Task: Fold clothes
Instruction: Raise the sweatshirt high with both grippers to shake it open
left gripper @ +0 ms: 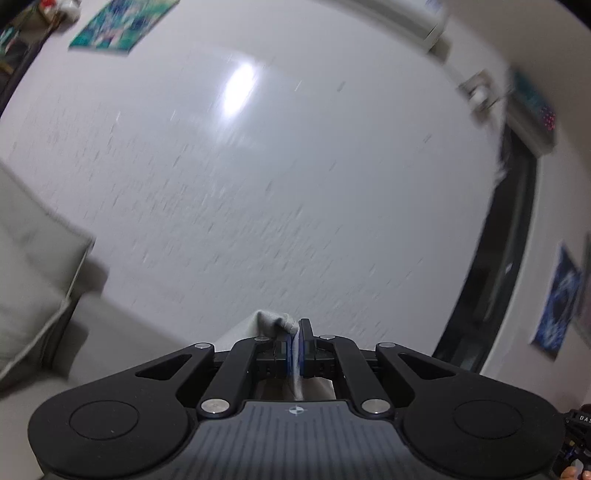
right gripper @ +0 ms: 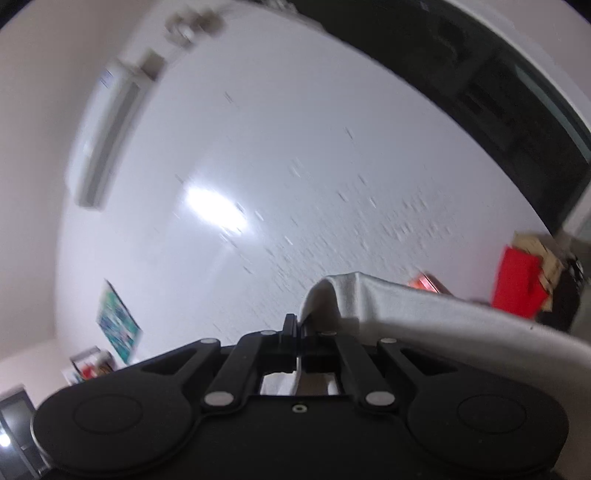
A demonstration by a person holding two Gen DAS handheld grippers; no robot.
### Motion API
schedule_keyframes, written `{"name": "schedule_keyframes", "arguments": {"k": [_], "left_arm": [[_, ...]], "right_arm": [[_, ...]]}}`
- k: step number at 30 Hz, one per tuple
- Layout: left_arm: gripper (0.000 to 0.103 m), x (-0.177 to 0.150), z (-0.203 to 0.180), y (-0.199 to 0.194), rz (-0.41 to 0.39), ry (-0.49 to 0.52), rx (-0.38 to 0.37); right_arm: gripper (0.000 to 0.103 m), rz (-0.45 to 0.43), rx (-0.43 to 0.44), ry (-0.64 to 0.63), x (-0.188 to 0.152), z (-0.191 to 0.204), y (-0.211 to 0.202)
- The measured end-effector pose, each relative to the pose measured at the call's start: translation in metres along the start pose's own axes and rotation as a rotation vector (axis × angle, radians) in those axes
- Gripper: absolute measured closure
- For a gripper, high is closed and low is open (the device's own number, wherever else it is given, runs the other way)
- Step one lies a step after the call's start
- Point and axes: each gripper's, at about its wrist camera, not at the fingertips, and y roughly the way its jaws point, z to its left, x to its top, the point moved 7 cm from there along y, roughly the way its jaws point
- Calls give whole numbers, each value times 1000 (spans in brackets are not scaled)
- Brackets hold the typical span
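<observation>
- Left tool (left gripper: 294, 329): clenched on a bunched fold of pale grey garment (left gripper: 275, 322); cloth pinched between the blue-faced pads, a small tuft standing above the fingertips, more fabric trailing down behind the jaws toward the body of the tool.
- Right tool (right gripper: 297, 325): fingers drawn tight together, gripping an edge of the same light garment (right gripper: 406, 306); cloth arching up over the fingertips and running off as a broad band to the lower right.
- Both views tilted steeply upward and motion-blurred; white speckled ceiling (left gripper: 295, 177) filling most of each frame, one bright light reflection on it.
- Left view: pale sofa cushion (left gripper: 33, 288) at left edge, colourful poster (left gripper: 122, 24) at upper left, wall air conditioner (left gripper: 402, 18) at top, dark window frame (left gripper: 495, 266) along the right, blue poster (left gripper: 556, 302) at far right.
- Right view: air conditioner (right gripper: 107, 133) at left, teal poster (right gripper: 118, 325) low left, dark window (right gripper: 498, 92) upper right, red object (right gripper: 517, 280) at right beyond the cloth; identity of the red object not discernible.
</observation>
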Motion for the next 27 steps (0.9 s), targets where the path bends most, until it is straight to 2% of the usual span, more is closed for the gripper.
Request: {"name": "schedule_keyframes", "arguments": {"k": [4, 6, 7, 9, 11, 12, 14, 16, 19, 23, 27], "left_arm": [[101, -45, 44, 89, 169, 13, 131], [101, -44, 45, 118, 174, 31, 165], [101, -31, 38, 120, 139, 52, 153], [101, -3, 18, 112, 32, 95, 111], [101, 20, 1, 99, -63, 127, 69], [101, 23, -4, 92, -96, 142, 56], [101, 11, -3, 84, -120, 159, 35], [101, -15, 7, 89, -90, 168, 48], [101, -78, 43, 108, 16, 161, 115], [101, -185, 117, 122, 216, 55, 241], [101, -279, 178, 117, 385, -43, 380]], "right_arm": [[101, 150, -165, 27, -36, -62, 91], [101, 164, -215, 20, -36, -75, 126], [101, 145, -226, -1, -29, -74, 138], [101, 76, -187, -46, 6, -52, 140], [101, 3, -132, -80, 36, -29, 127], [101, -28, -106, -93, 47, -19, 117], [101, -55, -90, -118, 46, -20, 102], [101, -30, -109, -117, 29, -39, 95], [101, 64, -168, -92, -19, -88, 98], [101, 243, -304, -2, -100, -165, 110], [101, 393, -435, 75, -180, -227, 95]]}}
